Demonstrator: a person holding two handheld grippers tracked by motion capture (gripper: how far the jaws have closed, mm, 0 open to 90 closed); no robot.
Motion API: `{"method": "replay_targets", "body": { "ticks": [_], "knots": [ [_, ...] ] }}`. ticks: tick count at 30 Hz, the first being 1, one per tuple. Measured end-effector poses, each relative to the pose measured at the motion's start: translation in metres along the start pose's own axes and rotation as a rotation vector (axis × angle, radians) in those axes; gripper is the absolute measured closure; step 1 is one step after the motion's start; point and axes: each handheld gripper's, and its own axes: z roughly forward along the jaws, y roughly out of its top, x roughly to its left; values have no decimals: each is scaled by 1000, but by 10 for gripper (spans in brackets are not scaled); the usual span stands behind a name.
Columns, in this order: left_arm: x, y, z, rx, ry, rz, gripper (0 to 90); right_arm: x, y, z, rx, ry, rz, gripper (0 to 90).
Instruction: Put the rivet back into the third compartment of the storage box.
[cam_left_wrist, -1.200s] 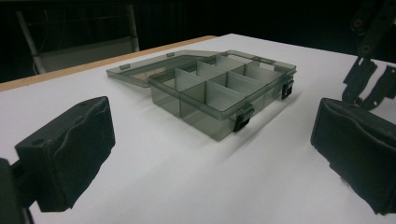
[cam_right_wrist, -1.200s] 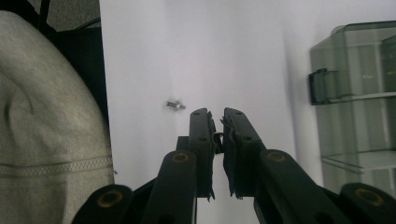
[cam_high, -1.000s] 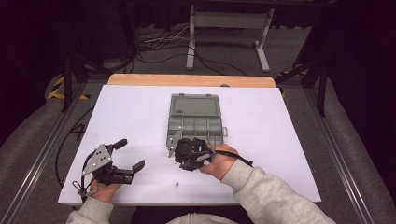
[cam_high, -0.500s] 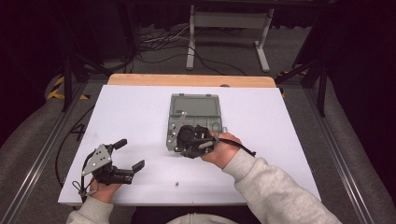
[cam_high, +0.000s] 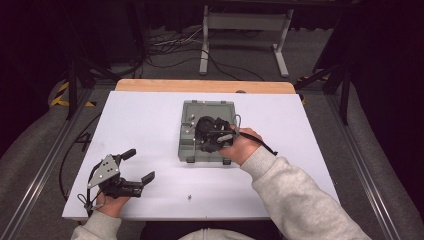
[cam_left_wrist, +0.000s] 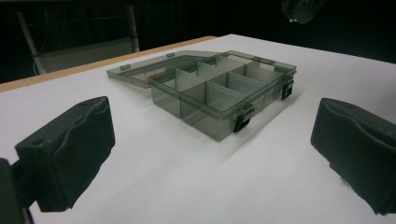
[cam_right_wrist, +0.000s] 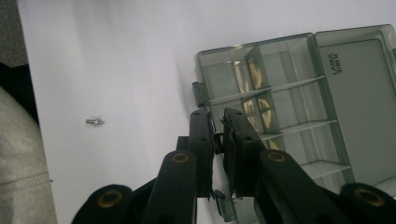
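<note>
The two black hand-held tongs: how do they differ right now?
The left tongs stand wide open with nothing between their jaws; the right tongs are shut, with a small metal piece seemingly pinched between them. The left tongs sit low near the table's front edge; the right tongs hover over the open grey plastic compartment box. Both are black, cabled and hand-held.

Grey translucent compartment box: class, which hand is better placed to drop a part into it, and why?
Probably right. The right gripper, jaws shut on a small metal piece, hovers over the grey translucent compartment box. The left gripper sits open nearer the table's front edge.
</note>
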Motion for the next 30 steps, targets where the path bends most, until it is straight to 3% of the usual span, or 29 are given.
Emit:
{"method": "replay_targets", "body": {
  "ticks": [14, 23, 30],
  "knots": [
    [0, 0, 0, 0, 0, -1, 3, -40, 0, 1, 7, -48, 65, 821],
    [1, 0, 0, 3, -1, 0, 3, -67, -8, 11, 20, -91, 132, 821],
    [1, 0, 0, 7, -2, 3, 2, -81, -13, 23, 29, -102, 158, 821]
  ]
}}
